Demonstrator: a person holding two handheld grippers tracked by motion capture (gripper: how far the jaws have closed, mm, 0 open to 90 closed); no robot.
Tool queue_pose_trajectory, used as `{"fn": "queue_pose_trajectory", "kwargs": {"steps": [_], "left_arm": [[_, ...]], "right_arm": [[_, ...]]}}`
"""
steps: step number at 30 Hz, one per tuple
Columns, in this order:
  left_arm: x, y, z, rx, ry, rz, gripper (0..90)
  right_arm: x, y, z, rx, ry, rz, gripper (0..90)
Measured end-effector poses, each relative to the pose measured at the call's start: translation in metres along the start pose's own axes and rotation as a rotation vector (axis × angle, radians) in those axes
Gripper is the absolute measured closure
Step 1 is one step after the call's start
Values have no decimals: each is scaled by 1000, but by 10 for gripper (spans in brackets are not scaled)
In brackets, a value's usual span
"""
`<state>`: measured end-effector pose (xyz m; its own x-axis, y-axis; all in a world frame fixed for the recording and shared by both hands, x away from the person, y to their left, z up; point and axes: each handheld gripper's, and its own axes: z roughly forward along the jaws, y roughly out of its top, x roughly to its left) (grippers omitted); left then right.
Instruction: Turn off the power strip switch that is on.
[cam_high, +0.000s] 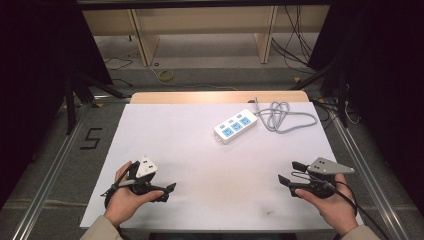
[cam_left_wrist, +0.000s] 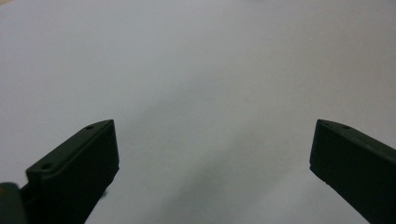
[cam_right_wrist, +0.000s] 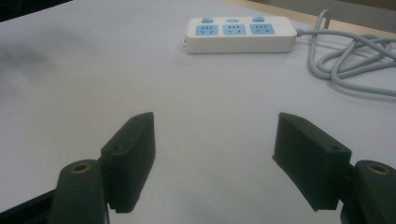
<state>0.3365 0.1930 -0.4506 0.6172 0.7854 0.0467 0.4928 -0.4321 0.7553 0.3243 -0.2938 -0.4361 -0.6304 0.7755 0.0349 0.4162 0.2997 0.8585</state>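
A white power strip (cam_high: 235, 126) with blue sockets lies on the white table sheet (cam_high: 200, 160), right of centre toward the back. Its grey cable (cam_high: 282, 117) is coiled beside it on the right. A hand holds my left gripper (cam_high: 169, 191) near the front left, its jaws pointing right and open over bare sheet (cam_left_wrist: 215, 130). Near the front right, another hand holds my right gripper (cam_high: 288, 171), its jaws pointing left and standing wide open with nothing between them (cam_right_wrist: 215, 119). Well ahead of those jaws lie the power strip (cam_right_wrist: 240, 33) and the cable (cam_right_wrist: 355, 58).
A wooden table edge (cam_high: 215, 96) shows behind the sheet. Metal rails (cam_high: 60, 165) run along both sides of the table. On the floor beyond are wooden shelf legs (cam_high: 142, 40) and loose cables (cam_high: 295, 45). Dark curtains hang at both sides.
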Motion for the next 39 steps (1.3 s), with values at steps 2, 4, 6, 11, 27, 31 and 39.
{"fn": "queue_pose_trajectory", "kwargs": {"steps": [2, 4, 6, 11, 27, 31, 39], "left_arm": [[0, 0, 0, -8, 0, 0, 13], [0, 0, 0, -6, 1, 3, 14], [0, 0, 0, -8, 2, 0, 15], [4, 0, 0, -17, 6, 0, 20], [7, -1, 2, -9, 14, 7, 39], [8, -1, 2, -8, 13, -1, 41], [8, -2, 2, -5, 11, 3, 45]], "right_arm": [[-1, 0, 0, 1, 1, -2, 304], [-1, 1, 1, 0, 2, 2, 313], [-2, 3, 2, 2, 1, -1, 337], [-5, 10, 3, 3, -15, -7, 425], [-12, 46, 31, 40, -54, -68, 857], [-18, 57, 42, 55, -60, -70, 900], [-23, 70, 64, 88, -68, -67, 900]]}}
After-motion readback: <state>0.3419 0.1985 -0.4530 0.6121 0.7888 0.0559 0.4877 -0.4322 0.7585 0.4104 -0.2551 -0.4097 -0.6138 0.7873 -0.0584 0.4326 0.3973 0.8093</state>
